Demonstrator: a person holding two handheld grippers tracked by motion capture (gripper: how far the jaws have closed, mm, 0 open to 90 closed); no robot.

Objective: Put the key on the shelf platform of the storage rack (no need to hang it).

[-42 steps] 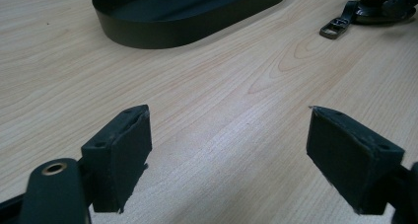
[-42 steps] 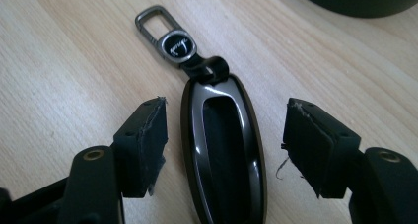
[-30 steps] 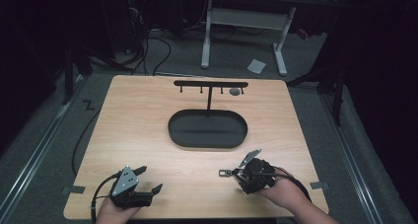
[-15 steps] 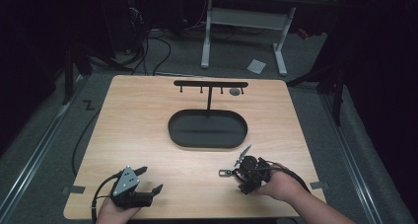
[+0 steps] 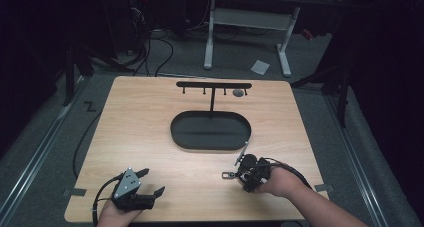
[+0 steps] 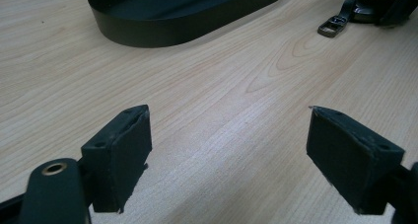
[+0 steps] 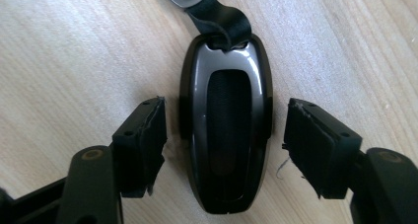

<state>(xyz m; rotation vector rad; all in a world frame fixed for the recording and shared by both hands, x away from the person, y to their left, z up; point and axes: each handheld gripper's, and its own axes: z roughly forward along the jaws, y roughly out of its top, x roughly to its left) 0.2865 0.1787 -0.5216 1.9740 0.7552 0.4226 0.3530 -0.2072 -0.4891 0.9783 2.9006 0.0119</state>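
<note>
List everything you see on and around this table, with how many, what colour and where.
Table: one, light wood, centre of the high view.
Oval tray: one, black, middle of the table.
Hook rack: one, black, T-shaped, standing at the tray's far edge.
Small round thing: one, grey, under the rack's right end; too small to identify.
Key fob: one, dark grey and silver with a black strap, lying on the table between the right gripper's jaws, pads not touching it.
Desk frame: one, pale grey, on the floor behind the table.
Left gripper: one, black with grey plate, near left corner, open.
Right gripper: one, black, near right, jaws just been closing.
</note>
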